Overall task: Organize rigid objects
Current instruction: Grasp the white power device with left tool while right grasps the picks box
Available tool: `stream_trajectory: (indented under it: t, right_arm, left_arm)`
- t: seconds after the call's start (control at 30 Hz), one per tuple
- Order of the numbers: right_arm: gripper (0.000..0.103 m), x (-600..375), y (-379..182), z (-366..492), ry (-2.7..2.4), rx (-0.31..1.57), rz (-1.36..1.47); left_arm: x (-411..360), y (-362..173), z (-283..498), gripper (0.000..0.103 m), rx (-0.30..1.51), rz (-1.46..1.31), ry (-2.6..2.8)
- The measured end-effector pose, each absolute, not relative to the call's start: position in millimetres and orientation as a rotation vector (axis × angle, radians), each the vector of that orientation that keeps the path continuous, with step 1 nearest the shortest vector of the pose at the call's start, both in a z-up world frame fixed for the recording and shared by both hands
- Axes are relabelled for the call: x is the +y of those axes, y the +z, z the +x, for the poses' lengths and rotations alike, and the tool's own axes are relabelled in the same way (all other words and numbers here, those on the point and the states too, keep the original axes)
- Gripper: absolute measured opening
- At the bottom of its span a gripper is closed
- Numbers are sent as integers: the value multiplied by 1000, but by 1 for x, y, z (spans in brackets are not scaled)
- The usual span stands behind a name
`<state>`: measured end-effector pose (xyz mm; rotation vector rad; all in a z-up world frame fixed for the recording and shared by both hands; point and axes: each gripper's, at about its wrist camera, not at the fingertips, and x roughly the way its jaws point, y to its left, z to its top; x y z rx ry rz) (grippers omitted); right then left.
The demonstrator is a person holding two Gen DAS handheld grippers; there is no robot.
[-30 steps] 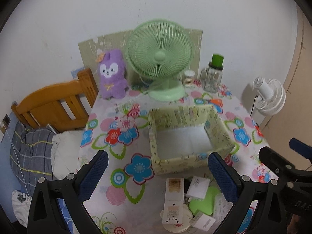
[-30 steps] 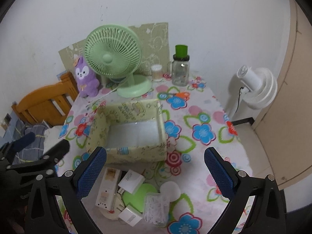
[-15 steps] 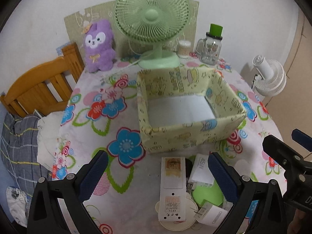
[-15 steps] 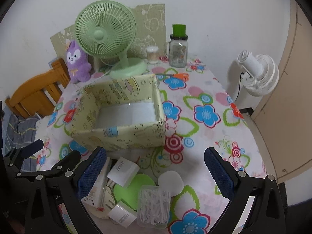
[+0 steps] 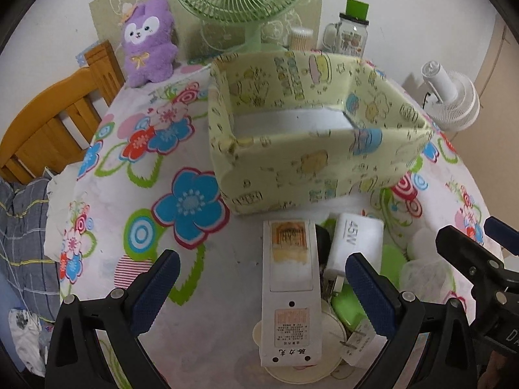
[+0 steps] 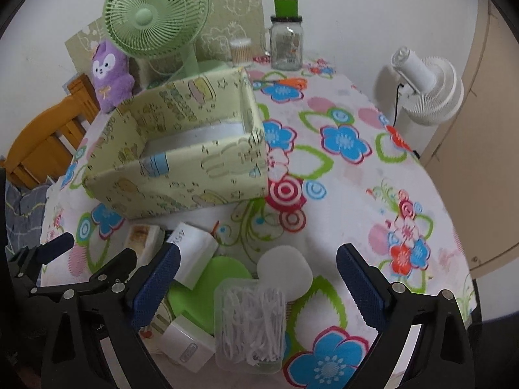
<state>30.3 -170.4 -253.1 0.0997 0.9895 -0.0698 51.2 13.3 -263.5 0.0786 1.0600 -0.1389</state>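
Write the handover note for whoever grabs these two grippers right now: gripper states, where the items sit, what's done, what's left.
Left gripper: open, empty, above the long white remote.
Right gripper: jaws closing slightly, nothing gripped; the clear box of white picks and the round white pad lie between and below the fingers.
Items: all in one pile in front of the yellow patterned box, including the 45W charger, a green lid and a small white adapter.
Done: nothing; what shows of the box's inside is empty.
Left: move every piled item into the box.
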Motion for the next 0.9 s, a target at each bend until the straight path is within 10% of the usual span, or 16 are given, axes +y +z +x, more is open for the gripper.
stream_trajectory:
  t: [0.9]
  right_arm:
    - [84, -161, -300, 20, -83, 1098, 176]
  left_arm:
    - [5, -301, 39, 87, 1145, 156, -167]
